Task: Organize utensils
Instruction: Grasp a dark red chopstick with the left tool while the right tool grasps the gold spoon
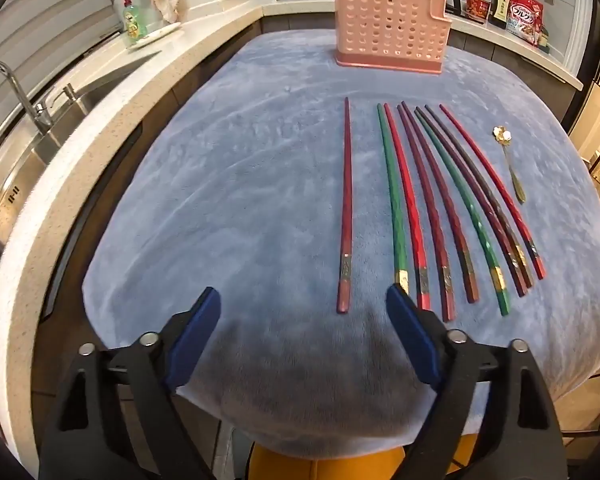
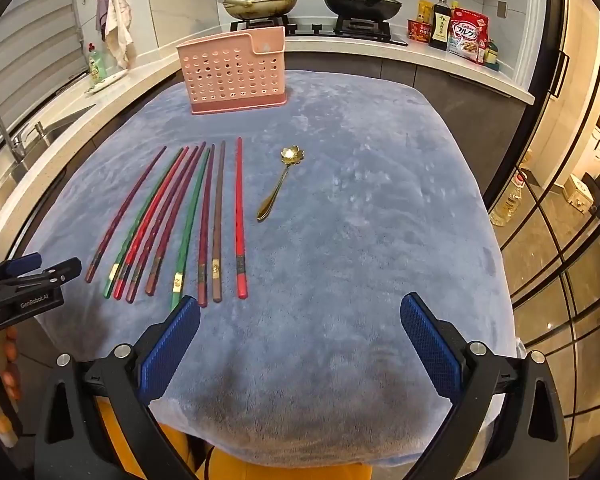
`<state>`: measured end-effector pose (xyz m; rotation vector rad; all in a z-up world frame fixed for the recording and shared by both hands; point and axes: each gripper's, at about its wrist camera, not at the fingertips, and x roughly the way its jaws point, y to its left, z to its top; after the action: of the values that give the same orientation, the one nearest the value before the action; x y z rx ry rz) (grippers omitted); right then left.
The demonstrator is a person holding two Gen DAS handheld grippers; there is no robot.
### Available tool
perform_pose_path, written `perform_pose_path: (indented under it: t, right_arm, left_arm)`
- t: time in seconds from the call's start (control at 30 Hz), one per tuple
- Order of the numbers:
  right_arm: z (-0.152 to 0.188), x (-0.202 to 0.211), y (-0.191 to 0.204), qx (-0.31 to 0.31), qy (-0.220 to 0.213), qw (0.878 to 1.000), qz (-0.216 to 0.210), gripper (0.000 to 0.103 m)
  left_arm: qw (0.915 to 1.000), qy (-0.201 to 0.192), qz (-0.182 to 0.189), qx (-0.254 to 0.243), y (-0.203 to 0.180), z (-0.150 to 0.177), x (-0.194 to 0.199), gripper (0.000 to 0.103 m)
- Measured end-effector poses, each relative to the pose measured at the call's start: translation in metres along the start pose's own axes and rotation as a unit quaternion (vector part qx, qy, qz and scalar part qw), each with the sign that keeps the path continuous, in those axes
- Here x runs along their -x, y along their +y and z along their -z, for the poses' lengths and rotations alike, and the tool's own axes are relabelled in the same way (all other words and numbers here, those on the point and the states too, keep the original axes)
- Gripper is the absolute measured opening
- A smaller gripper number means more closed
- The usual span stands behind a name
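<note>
Several chopsticks in red, green, purple and brown lie side by side on the blue cloth, one dark red chopstick a little apart on the left. They also show in the right wrist view. A gold flower-shaped spoon lies to their right. A pink perforated utensil holder stands upright at the far side. My left gripper is open and empty at the near edge, close to the chopstick ends. My right gripper is open and empty, right of the chopsticks.
A counter with sink and faucet runs along the left. A green soap bottle stands there. A stove with two pans and food packages are at the back. Glass doors are on the right.
</note>
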<state>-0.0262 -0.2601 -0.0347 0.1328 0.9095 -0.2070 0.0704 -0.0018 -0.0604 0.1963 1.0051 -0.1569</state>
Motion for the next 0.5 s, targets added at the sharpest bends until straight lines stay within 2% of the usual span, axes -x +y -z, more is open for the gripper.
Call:
perform_pose_path:
  t: [0.07, 0.23, 0.27, 0.33, 0.4, 0.5]
  right_arm:
    - [-0.005, -0.005, 0.0, 0.0, -0.003, 1.0, 0.001, 0.096]
    - [-0.019, -0.022, 0.001, 0.001, -0.009, 1.0, 0.002, 0.096]
    - [-0.023, -0.026, 0.002, 0.001, -0.01, 1.0, 0.001, 0.094]
    - [-0.032, -0.036, 0.002, -0.001, -0.01, 1.0, 0.002, 0.09]
    - [-0.041, -0.049, 0.001, -0.009, -0.006, 1.0, -0.003, 0.085]
    - [-0.049, -0.065, 0.002, -0.022, -0.003, 1.0, -0.016, 0.073]
  left_arm:
    - [1.0, 0.008, 0.0, 0.003, 0.002, -0.003, -0.009, 0.074]
    - [0.9992, 0.031, 0.022, 0.012, 0.006, -0.006, -0.027, 0.056]
    - [0.9989, 0.036, 0.028, 0.013, 0.006, -0.005, -0.029, 0.05]
    - [0.9982, 0.041, 0.042, 0.013, 0.006, -0.005, -0.033, 0.045]
    - [0.9983, 0.043, 0.04, 0.006, 0.004, -0.005, -0.035, 0.035]
    - [0.9984, 0.041, 0.039, 0.002, 0.003, -0.006, -0.038, 0.031]
